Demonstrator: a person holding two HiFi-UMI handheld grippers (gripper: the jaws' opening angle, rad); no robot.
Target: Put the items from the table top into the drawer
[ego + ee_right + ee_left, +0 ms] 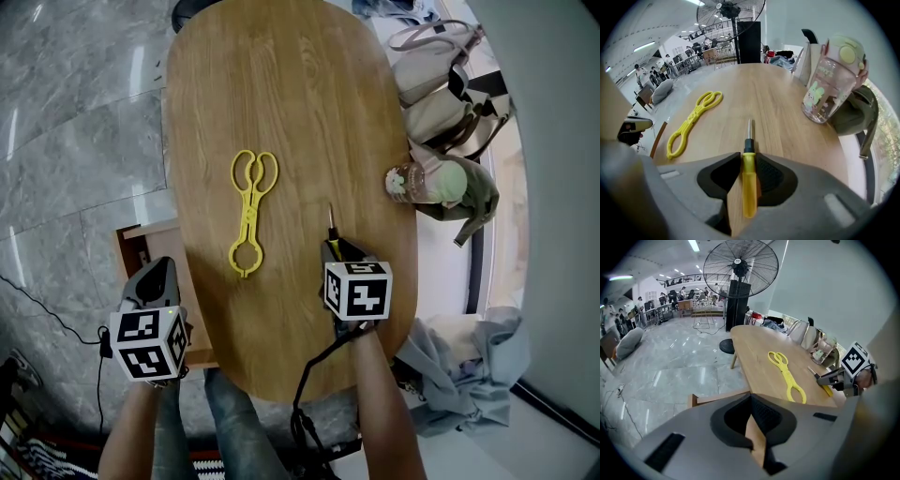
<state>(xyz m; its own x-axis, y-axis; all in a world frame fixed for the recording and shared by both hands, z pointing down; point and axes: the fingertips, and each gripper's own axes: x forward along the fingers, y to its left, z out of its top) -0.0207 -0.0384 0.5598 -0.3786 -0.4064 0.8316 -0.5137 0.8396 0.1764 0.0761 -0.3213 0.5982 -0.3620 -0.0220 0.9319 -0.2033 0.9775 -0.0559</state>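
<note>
A yellow-handled screwdriver (749, 178) lies on the oval wooden table (300, 94), tip pointing away from me. My right gripper (335, 251) is over it, jaws shut on the handle. Yellow plastic tongs (251, 211) lie flat mid-table, left of the screwdriver. My left gripper (161, 272) hangs over the open wooden drawer (131, 239) that sticks out at the table's left side. Its jaws stand a narrow gap apart with a strip of wood showing between them; whether they press on it is unclear.
A clear bottle with a green lid (412, 183) stands at the table's right edge. Bags (441, 84) and a heap of cloth (459, 366) lie beyond that edge. A standing fan (740, 268) is past the far end. A cable trails by my legs.
</note>
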